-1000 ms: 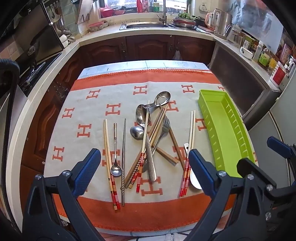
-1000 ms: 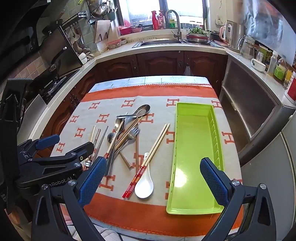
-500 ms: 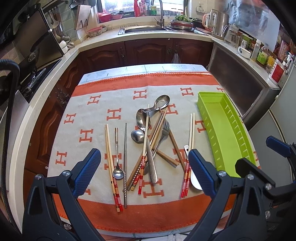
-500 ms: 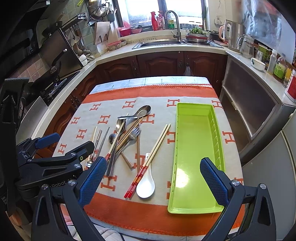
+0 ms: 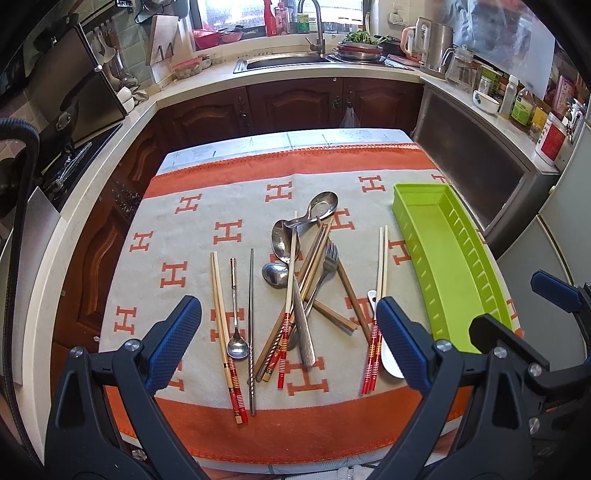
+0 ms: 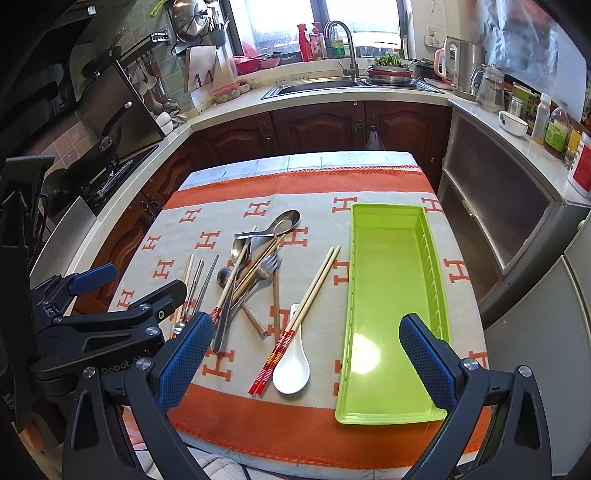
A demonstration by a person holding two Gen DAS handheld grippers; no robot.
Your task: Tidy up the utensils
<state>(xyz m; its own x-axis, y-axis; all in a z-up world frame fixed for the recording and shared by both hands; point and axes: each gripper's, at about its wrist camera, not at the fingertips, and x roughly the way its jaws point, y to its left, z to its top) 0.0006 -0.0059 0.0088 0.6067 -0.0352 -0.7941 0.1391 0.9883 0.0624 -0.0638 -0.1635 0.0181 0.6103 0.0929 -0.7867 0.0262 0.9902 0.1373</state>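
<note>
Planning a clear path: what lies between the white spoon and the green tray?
Only bare cloth separates the white spoon from the green tray, seen in the right wrist view.

Bright daylight comes through the window (image 6: 321, 29) far ahead of the tongs. Glare patches the green tray (image 6: 364, 350) between the right tongs' fingers. Fisheye bending and dark vignetting crowd every edge.

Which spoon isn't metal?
The white spoon, lying beside the red-tipped chopsticks next to the green tray. The other spoons, in the pile and left of it, are shiny metal.
</note>
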